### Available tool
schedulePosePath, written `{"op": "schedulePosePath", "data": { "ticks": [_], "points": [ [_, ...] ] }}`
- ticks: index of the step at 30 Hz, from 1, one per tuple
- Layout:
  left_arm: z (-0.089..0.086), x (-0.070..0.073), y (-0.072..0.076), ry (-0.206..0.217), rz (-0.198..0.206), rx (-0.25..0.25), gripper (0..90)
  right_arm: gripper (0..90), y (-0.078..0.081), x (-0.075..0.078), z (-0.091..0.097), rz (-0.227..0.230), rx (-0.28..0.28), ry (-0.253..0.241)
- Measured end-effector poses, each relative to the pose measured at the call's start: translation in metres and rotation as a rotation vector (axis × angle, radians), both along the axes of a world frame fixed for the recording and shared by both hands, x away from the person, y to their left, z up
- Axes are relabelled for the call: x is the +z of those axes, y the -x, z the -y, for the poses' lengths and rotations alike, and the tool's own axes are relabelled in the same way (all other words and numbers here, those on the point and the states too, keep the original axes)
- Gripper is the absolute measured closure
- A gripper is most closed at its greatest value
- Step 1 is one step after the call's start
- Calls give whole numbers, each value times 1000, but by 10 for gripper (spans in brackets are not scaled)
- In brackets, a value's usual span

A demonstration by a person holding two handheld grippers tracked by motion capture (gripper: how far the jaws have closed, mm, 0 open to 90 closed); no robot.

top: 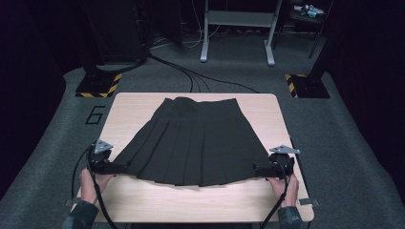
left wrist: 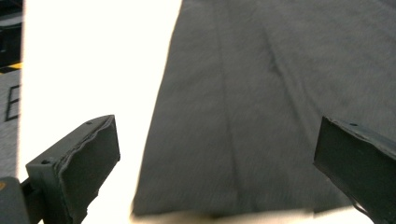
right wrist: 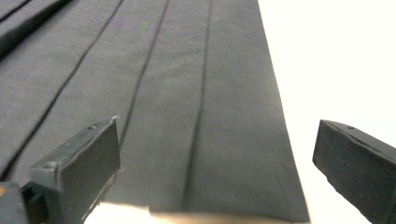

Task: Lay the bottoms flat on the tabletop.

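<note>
Desk (top: 143, 205): pale wood top, bare along its near edge and both side edges; carries one garment.

Skirt (top: 191, 138): black, pleated, spread flat across the middle of the desk; waistband toward the far edge, hem toward the near edge, its two hem corners near the side edges; pleats lie straight.

Left tongs (top: 125, 166): at the left hem corner, jaws wide apart, cloth and bare desk between them; nothing gripped.

Right tongs (top: 257, 170): at the right hem corner, jaws likewise apart, empty.

Risks, as judged: a closure on one layer only would leave the underside behind and open the skirt; a jaw closing short of the corner would catch nothing; uneven pull from the two sides would skew the pleats; a lower jaw pushed in flat could bunch the hem instead of sliding under.
</note>
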State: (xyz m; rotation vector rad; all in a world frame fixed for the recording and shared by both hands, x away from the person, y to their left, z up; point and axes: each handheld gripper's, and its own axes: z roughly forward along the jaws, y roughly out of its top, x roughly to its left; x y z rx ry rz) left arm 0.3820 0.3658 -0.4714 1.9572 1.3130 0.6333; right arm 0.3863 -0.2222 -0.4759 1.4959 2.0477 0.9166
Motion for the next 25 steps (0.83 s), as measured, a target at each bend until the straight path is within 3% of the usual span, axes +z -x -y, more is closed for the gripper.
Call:
{"op": "schedulePosePath", "data": {
  "ticks": [5,10,13,14,17,19,20,25],
  "points": [
    [-21,-17,22,-13,-25,43,1,5,22,-7,18,11,-27,5],
    [-38,-46,36,5,-73,69,1,2,34,-24,37,-15,-55,2],
    [-41,-59,38,-6,-76,74,1,2,37,-37,45,-40,-69,25],
    [-41,-62,39,5,-57,77,0,2,37,-41,47,-38,-70,32],
    [-41,-62,39,-8,-56,68,0,0,39,-52,53,-37,-69,43],
    [-42,-61,37,1,-77,47,0,0,41,-54,55,-12,-63,36],
    [-42,-62,36,4,-62,45,0,0,41,-55,55,-7,-60,35],
    [-44,-62,35,0,-65,27,0,0,40,-55,56,-8,-58,33]
  ]
}}
